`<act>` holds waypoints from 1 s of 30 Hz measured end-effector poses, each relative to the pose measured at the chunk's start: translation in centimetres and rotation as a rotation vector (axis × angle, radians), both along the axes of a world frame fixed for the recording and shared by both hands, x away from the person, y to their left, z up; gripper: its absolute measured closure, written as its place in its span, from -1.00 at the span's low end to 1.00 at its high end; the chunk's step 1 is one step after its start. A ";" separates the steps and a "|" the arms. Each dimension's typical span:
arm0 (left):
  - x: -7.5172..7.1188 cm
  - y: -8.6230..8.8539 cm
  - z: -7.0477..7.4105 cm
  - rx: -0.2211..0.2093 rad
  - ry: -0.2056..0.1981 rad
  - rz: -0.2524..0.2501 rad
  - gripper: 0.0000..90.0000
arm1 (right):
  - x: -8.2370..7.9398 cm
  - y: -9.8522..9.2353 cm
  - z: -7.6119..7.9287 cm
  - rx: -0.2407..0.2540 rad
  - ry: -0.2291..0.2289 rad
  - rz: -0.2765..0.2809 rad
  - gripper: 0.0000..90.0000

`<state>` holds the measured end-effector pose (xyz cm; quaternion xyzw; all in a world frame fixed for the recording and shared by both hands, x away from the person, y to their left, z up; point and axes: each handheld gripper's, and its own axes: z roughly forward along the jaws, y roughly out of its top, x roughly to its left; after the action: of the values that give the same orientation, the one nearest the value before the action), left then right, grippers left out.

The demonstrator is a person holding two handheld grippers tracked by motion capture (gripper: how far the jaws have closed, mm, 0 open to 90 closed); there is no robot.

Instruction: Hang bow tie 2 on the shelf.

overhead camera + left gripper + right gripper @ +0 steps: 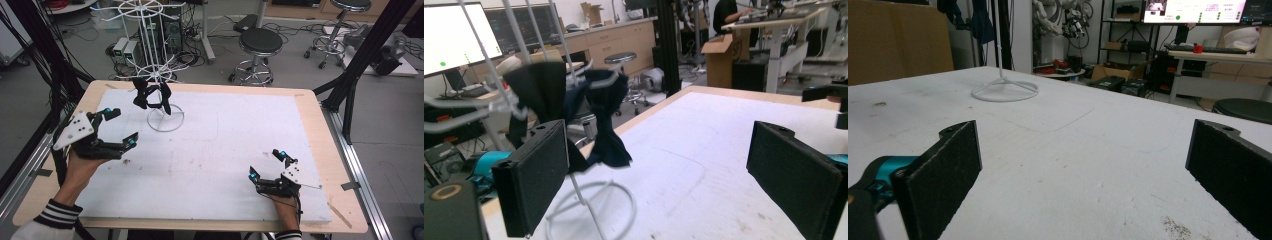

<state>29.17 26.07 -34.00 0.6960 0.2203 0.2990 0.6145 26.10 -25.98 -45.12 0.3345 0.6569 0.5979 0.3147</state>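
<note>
Dark cloths (pixel 151 96) hang from the arms of a white wire rack (pixel 165 119) that stands on the far left part of the white board (pixel 240 150) covering the wooden table (pixel 327 150). In the left gripper view the cloths (pixel 574 105) droop from the wire arms just above the rack's ring base (pixel 594 205).

The left gripper (pixel 116 127) hovers near the rack, just to its left and nearer the person, its jaws spread wide and holding nothing. The right gripper (pixel 269 163) rests low over the near right part of the board, well apart from the rack, jaws likewise released. Beyond the table's far edge stands a black stool (pixel 260 47).
</note>
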 end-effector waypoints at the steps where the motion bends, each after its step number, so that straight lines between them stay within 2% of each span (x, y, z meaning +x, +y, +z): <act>1: -0.3 0.3 -0.7 0.000 0.007 0.008 -0.77 | 0.0 0.0 0.0 0.001 0.001 -0.002 -0.99; 3: -0.8 0.9 -2.1 -0.009 0.025 0.018 -0.77 | 0.0 0.0 0.0 0.001 0.001 -0.002 -0.99; 7: -1.6 1.8 -4.7 -0.058 0.041 0.032 -0.77 | 0.0 0.0 0.0 0.000 0.000 -0.006 -0.99; 10: -1.9 2.1 -6.7 -0.063 0.056 0.055 -0.77 | -0.1 0.1 0.0 0.002 0.008 -0.003 -0.99; 11: -2.0 2.1 -7.3 -0.068 0.056 0.063 -0.77 | 0.0 0.0 0.0 -0.004 -0.004 -0.006 -0.99; 13: -2.2 2.2 -8.5 -0.063 0.055 0.075 -0.77 | 0.0 0.1 0.0 -0.001 0.001 -0.009 -0.99; 15: -2.3 2.3 -9.4 -0.083 0.054 0.083 -0.77 | 0.0 0.0 0.0 0.001 0.003 -0.007 -0.99; 22: -2.6 2.3 -11.2 -0.114 0.039 0.086 -0.77 | 0.0 0.0 0.0 0.001 -0.001 -0.010 -0.99; 24: -2.9 2.4 -11.3 -0.140 0.010 0.093 -0.77 | 0.0 0.0 0.0 0.003 -0.001 -0.009 -0.99; 26: -3.0 2.5 -11.4 -0.157 0.003 0.095 -0.77 | -0.1 0.0 0.0 0.004 0.001 -0.008 -0.99; 28: -2.9 2.7 -11.4 -0.181 0.011 0.099 -0.77 | -0.1 0.0 0.0 0.004 0.004 -0.009 -0.99; 30: -2.9 2.8 -11.5 -0.187 0.013 0.108 -0.77 | -0.1 0.0 0.0 0.004 0.004 -0.008 -0.99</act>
<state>26.25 28.82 -45.46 0.6249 0.2883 0.3052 0.6583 25.99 -25.94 -45.13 0.3391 0.6549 0.5974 0.3150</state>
